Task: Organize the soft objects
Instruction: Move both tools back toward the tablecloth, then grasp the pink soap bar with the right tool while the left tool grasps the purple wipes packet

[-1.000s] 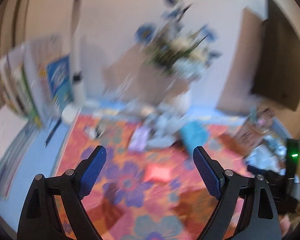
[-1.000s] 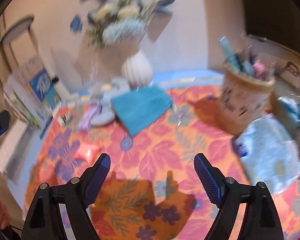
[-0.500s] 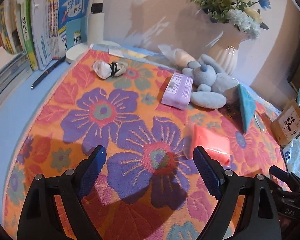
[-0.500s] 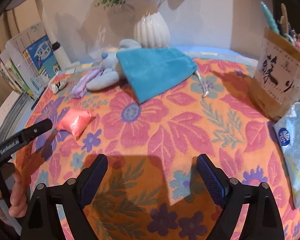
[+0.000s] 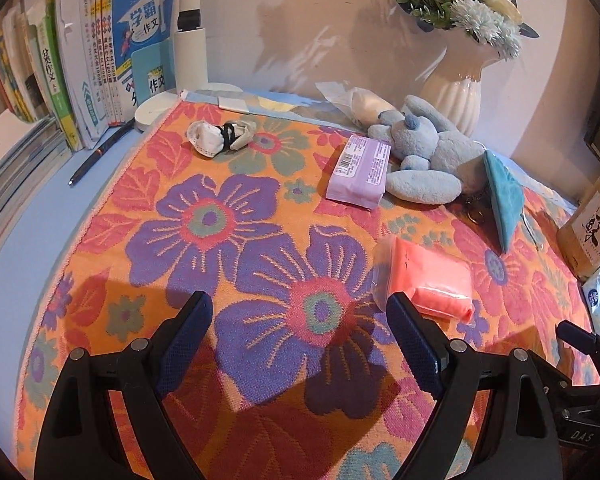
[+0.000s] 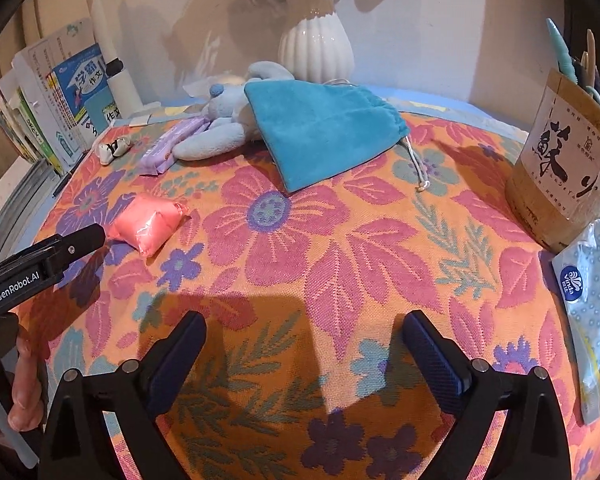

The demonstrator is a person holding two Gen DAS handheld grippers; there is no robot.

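Note:
A coral soft packet (image 5: 422, 280) (image 6: 149, 224) lies on the flowered cloth (image 5: 203, 220) (image 6: 340, 248), just beyond the right finger of my left gripper (image 5: 300, 314), which is open and empty. A blue plush toy (image 5: 424, 152) (image 6: 223, 120) lies at the back, with a teal drawstring pouch (image 5: 502, 196) (image 6: 324, 128) leaning on it and a lilac tissue pack (image 5: 360, 170) (image 6: 167, 148) beside it. A small bundle of white socks (image 5: 215, 138) (image 6: 113, 148) sits at the back left. My right gripper (image 6: 304, 338) hovers over bare cloth, its jaws opening, nothing between them.
Books (image 5: 79, 72) stand along the left edge with a pen (image 5: 99, 152) and a white lamp base (image 5: 155, 110). A white vase of flowers (image 5: 458, 92) (image 6: 316, 52) is at the back. A pen holder (image 6: 560, 172) and a tissue packet (image 6: 592, 304) are at the right.
Both grippers dropped and tilted down toward the cloth, then settled. The right jaws have spread a little wider.

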